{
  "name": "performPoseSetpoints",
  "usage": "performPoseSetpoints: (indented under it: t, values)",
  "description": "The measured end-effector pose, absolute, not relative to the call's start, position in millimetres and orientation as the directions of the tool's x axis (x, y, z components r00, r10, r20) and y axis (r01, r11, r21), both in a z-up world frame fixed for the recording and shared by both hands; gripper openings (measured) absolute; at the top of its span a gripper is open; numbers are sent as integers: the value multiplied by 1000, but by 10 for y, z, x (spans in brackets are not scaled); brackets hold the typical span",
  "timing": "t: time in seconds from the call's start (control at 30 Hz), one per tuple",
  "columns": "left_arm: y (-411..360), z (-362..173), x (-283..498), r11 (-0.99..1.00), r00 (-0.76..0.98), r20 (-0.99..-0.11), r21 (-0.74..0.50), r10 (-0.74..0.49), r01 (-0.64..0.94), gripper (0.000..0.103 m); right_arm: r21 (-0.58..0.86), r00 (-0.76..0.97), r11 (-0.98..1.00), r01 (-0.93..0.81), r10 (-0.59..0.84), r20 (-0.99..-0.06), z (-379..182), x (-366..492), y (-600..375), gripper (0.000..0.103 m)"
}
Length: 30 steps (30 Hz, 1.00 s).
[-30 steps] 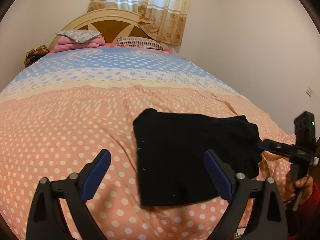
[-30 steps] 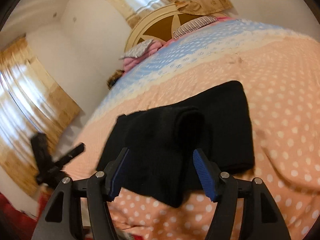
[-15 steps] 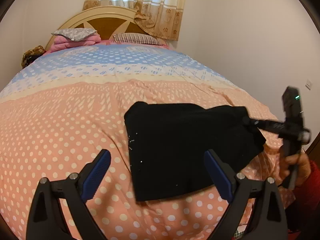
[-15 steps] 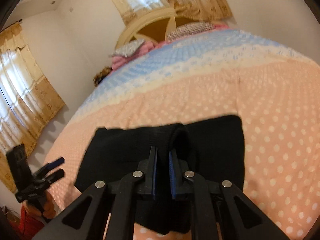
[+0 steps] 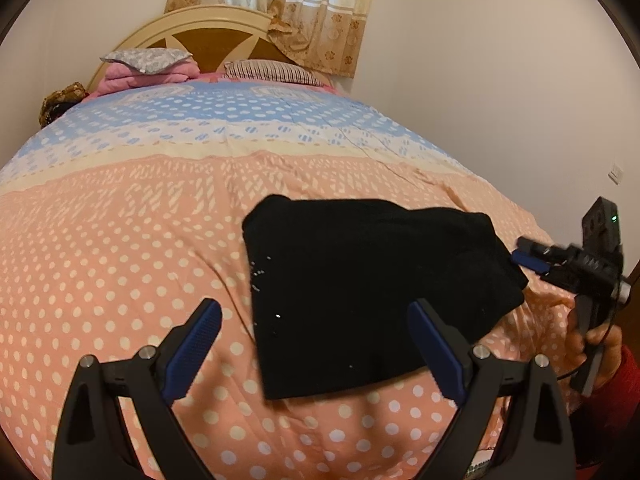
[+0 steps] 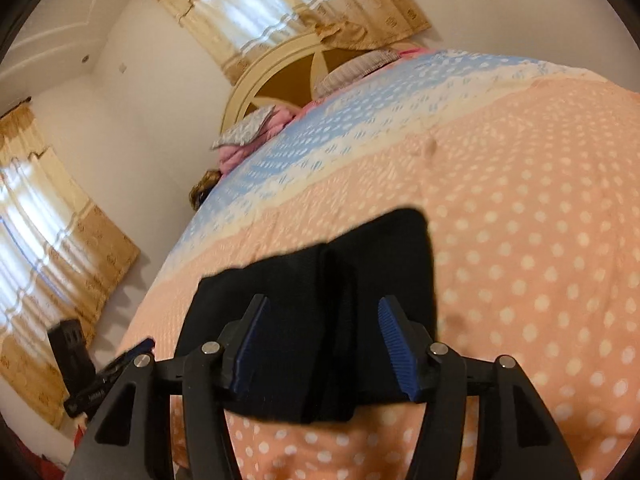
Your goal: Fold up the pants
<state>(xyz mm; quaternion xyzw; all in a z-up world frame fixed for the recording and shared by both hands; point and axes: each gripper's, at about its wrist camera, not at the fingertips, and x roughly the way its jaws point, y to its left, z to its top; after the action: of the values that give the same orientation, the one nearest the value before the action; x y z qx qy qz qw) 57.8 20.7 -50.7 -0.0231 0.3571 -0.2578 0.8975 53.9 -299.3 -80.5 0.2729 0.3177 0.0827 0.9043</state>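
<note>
The black pants (image 5: 360,272) lie folded in a rough rectangle on the dotted peach bedcover (image 5: 120,260). My left gripper (image 5: 313,308) hovers open over their near left edge, with nothing pressed between its blue pads. My right gripper (image 6: 322,302) sits at the pants' (image 6: 384,256) right end. Its jaws are opening, and a raised fold of cloth lies below the gap, untouched by the pads. In the left wrist view the right gripper (image 5: 528,258) reaches the pants' right corner, held by a hand in a red sleeve. The left gripper (image 6: 136,352) appears blurred at the far left of the right wrist view.
Pillows and a pink blanket (image 5: 148,68) are stacked at the wooden headboard (image 5: 208,32) far away. A white wall (image 5: 500,100) runs along the bed's right side. Curtained windows (image 6: 40,248) stand behind the headboard and on the left.
The right gripper closed on the raised fold half a second ago, then let go and opened, drawing back slightly. The pants' right end has settled lower. The left gripper barely moved.
</note>
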Motion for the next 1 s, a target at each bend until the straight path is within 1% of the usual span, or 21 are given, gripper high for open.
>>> performPoseSetpoints:
  t: [0.13, 0.17, 0.2, 0.23, 0.27, 0.3, 0.33, 0.43, 0.5, 0.57, 0.7, 0.8, 0.9, 0.97, 1.0]
  values:
    - [216, -454, 533, 867, 624, -620, -212, -476, 451, 97, 491, 739, 871, 26, 315, -596, -1036, 657, -2704, 58]
    - [233, -441, 530, 869, 629, -616, -212, -475, 448, 97, 470, 736, 882, 25, 301, -606, -1066, 663, -2628, 58]
    - [250, -433, 534, 869, 631, -613, -216, -475, 444, 97, 420, 744, 907, 24, 264, -613, -1055, 657, -2536, 58]
    - [267, -431, 539, 869, 632, -611, -225, -478, 440, 97, 334, 742, 942, 14, 214, -635, -1023, 656, -2409, 53]
    - [282, -436, 548, 869, 630, -610, -235, -481, 435, 97, 304, 737, 953, 6, 201, -645, -1009, 658, -2360, 48]
    - [292, -449, 556, 868, 626, -611, -246, -484, 431, 97, 308, 735, 951, 3, 207, -646, -1013, 662, -2362, 39]
    - [297, -462, 559, 867, 622, -613, -253, -487, 429, 97, 340, 732, 940, 1, 231, -641, -1019, 667, -2394, 33]
    - [289, -482, 547, 866, 618, -617, -255, -488, 429, 97, 414, 727, 910, 24, 268, -632, -1054, 686, -2510, 23]
    - [287, -472, 536, 868, 622, -616, -249, -484, 429, 97, 426, 725, 904, 27, 276, -632, -1030, 686, -2498, 20]
    - [293, -449, 528, 871, 629, -612, -243, -479, 427, 97, 391, 731, 920, 6, 263, -630, -908, 695, -2425, 19]
    - [293, -395, 505, 879, 651, -602, -218, -463, 423, 97, 346, 768, 936, -60, 265, -583, -504, 702, -2467, 18]
    - [266, -414, 522, 881, 648, -607, -223, -460, 417, 97, 328, 787, 944, -39, 231, -572, -349, 719, -2670, 19]
    - [212, -463, 533, 880, 636, -621, -217, -458, 422, 97, 327, 759, 944, 41, 184, -625, -571, 783, -2867, 19]
    - [171, -487, 534, 884, 635, -631, -197, -445, 424, 97, 348, 715, 932, 106, 172, -678, -896, 832, -2994, 19]
    - [156, -496, 537, 888, 637, -636, -183, -435, 423, 97, 378, 717, 917, 131, 175, -675, -1060, 817, -3062, 19]
